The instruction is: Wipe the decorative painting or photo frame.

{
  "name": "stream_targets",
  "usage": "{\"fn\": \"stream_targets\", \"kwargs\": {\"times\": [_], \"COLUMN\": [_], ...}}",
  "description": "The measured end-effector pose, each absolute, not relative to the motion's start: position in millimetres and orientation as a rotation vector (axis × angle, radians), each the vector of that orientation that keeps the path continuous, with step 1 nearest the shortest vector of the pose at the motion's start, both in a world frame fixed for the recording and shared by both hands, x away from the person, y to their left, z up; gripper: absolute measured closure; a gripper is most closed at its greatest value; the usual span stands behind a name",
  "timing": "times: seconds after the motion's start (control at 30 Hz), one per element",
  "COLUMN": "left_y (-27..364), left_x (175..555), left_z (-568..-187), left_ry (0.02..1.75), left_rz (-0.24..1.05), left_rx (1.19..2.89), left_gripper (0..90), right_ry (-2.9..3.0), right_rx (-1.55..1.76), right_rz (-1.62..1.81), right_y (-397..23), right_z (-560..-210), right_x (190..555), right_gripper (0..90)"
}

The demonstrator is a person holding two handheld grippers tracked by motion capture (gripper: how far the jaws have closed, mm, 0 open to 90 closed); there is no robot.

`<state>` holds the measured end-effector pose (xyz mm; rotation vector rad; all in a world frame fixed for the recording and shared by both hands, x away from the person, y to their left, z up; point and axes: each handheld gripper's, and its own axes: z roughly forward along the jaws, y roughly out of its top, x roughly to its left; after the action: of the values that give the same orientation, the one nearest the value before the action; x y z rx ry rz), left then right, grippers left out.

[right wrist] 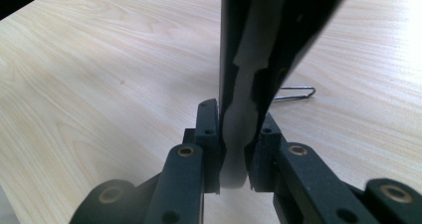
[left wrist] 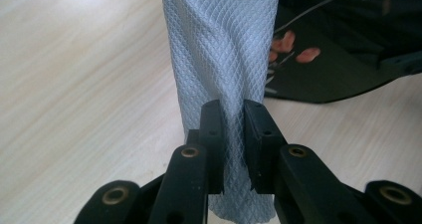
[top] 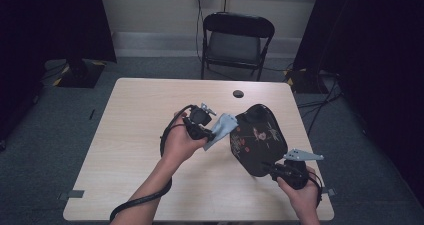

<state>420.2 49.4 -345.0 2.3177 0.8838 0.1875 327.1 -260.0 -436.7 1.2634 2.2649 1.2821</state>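
A light grey-blue mesh cloth [top: 220, 127] hangs above the table, with my left gripper [top: 209, 133] shut on its lower part. In the left gripper view the cloth [left wrist: 219, 50] runs up between the pads of the left gripper [left wrist: 233, 119]. To its right, a black glossy tray with a red flower pattern [top: 257, 140] is tilted up off the table. My right gripper [top: 273, 168] is shut on its near edge. The right gripper view has that thin black edge [right wrist: 268, 35] pinched upright in the right gripper [right wrist: 238, 119]. The cloth's upper end touches the tray's left rim.
The light wooden table [top: 140, 150] has a small dark round spot [top: 238, 93] near its far edge. A bent wire clip [right wrist: 297, 92] lies on the wood behind the tray. A black folding chair [top: 235, 40] stands beyond the table, and dark curtains flank both sides.
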Motion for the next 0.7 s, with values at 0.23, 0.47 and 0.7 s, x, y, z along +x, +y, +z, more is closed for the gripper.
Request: {"fn": "stream_targets", "kwargs": {"times": [0.23, 0.47, 0.7], "left_y": [33, 15, 9], "left_x": [420, 422, 425], "left_z": [-320, -325, -342], "left_ry": [0.826, 0.793, 0.795], "left_rz": [0.203, 0.191, 0.175], "left_rx": [2.268, 2.307, 2.339], "left_gripper": [80.0, 80.1, 80.1], "right_ry": [2.266, 2.265, 2.266], "right_rx": [1.261, 1.263, 1.263], "right_rz": [1.277, 1.28, 1.282], "right_y": [-260, -259, -259], "right_z": [-437, -437, -436], "right_x": [327, 327, 328], "right_gripper": [79.2, 79.2, 79.2]}}
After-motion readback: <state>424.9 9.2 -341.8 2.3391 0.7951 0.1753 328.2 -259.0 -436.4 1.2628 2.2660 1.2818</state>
